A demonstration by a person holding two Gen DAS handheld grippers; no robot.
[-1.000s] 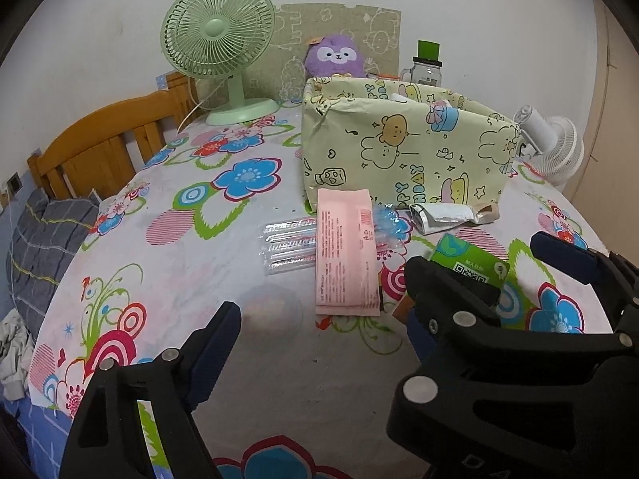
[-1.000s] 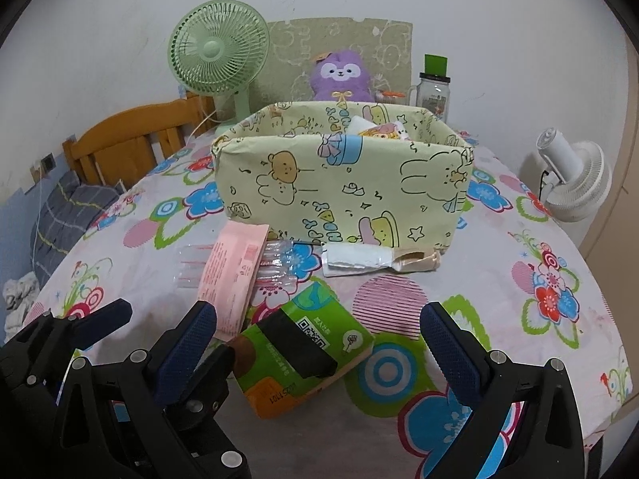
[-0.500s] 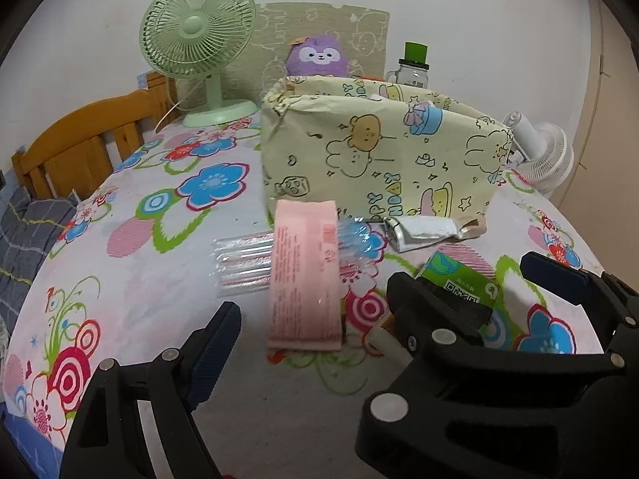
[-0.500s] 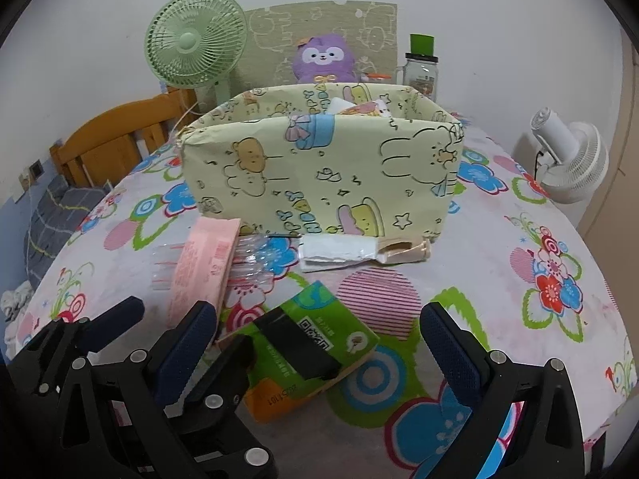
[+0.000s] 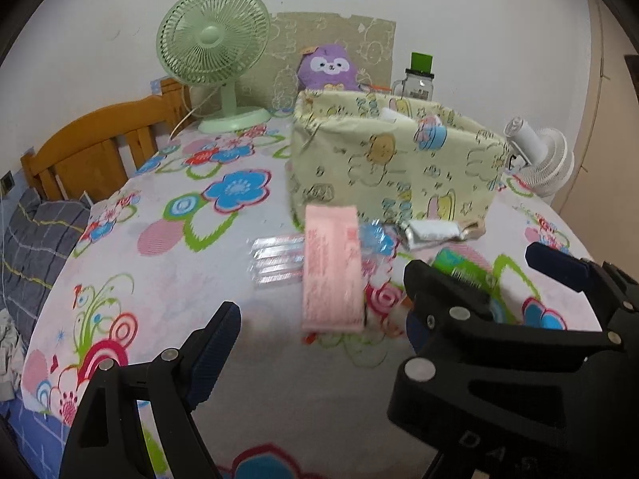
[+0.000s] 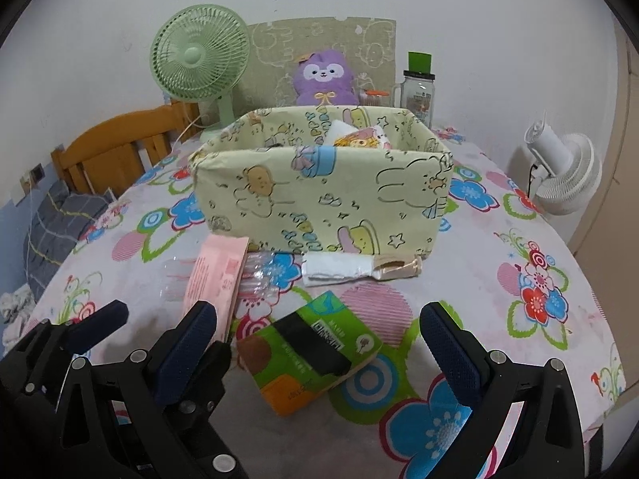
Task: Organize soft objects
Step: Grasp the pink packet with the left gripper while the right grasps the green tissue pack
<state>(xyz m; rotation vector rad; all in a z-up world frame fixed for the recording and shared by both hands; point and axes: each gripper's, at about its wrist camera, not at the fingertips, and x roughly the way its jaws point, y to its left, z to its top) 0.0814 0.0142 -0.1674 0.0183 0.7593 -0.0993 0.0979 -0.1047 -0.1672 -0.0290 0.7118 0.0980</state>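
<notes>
**Two open grippers over a table of soft packets**

On the flowered tablecloth (image 6: 519, 215), going from left to right in the right wrist view, a green desk fan (image 6: 199, 56) stands at the far left edge, with a wooden chair back (image 6: 116, 147) beyond the table's rim. Nearer the camera lies a pink packet (image 6: 215, 275), resting across a clear plastic pack of tubes (image 6: 259, 275) (only the ends of the tubes show on either side of it). Just right of these, a white folded pack (image 6: 339, 268) with a beige end lies against the foot of the cartoon-print storage box (image 6: 319, 199), which sits mid-table and already holds a few soft packets (image 6: 359, 137). A purple plush toy (image 6: 324, 76) and a glass jar with a green lid (image 6: 419, 88) stand behind the box. A white fan (image 6: 567, 175) is at the far right.

A green tissue pack (image 6: 315, 349) lies closest to the camera, between the fingers of the right gripper (image 6: 319, 339), whose jaws stand wide apart without touching it. The left gripper (image 5: 323, 319) hovers low before the pink packet (image 5: 331, 267), its jaws likewise wide and holding nothing; its left finger (image 5: 215, 343) sits above bare cloth. Motion blur softens the left wrist view.
</notes>
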